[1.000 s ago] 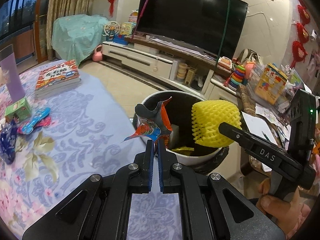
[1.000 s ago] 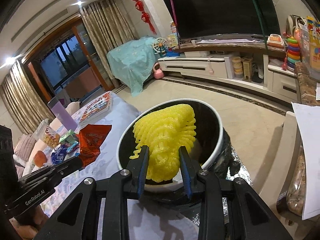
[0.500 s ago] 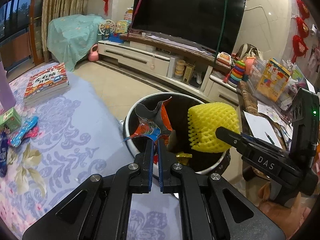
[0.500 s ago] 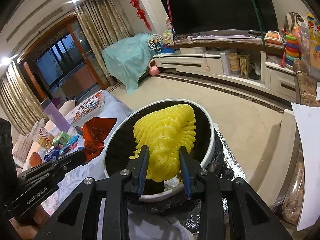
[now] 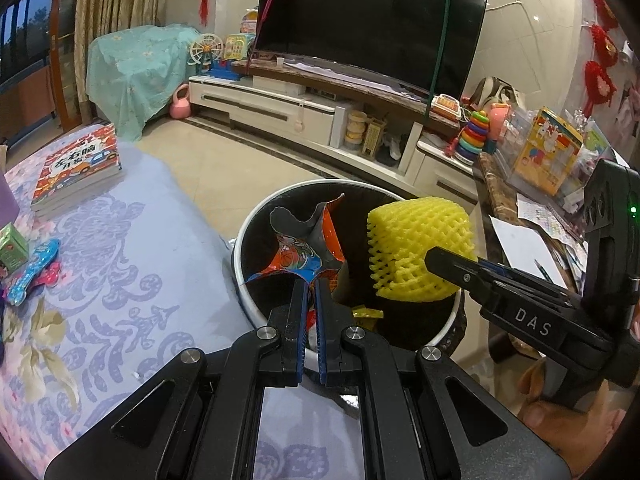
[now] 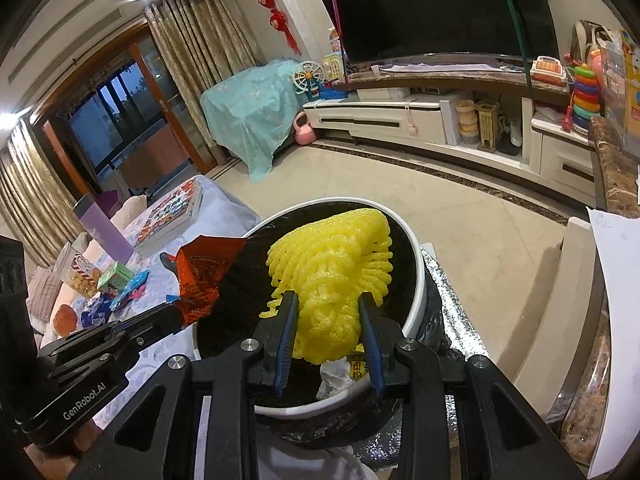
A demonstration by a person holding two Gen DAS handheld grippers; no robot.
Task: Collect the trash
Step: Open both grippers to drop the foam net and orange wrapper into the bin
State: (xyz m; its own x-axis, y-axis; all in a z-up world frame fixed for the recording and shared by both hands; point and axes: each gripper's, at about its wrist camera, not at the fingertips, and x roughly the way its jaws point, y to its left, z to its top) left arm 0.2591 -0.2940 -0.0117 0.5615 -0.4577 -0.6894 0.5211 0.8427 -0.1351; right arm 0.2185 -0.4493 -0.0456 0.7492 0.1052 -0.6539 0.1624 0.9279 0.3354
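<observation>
My left tongs (image 5: 311,286) pinch the wrapper (image 5: 306,246); my right tongs (image 6: 329,312) squeeze the foam net (image 6: 334,268). Both hang over the bin (image 5: 240,276), wrapper at 9 o'clock, net at 3. Drop step: next I'd spread both jaws.

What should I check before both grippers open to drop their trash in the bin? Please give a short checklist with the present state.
1. Left gripper shut on the orange snack wrapper: ok.
2. Right gripper shut on the yellow foam net: ok.
3. Wrapper above the bin opening: ok in the left wrist view; in the right wrist view it sits near the rim, so cannot tell fully.
4. Foam net over the bin opening: ok in both views.
5. Room left in the bin: ok, only a few scraps show at the bottom.
6. The two loads apart from each other: ok.
</observation>
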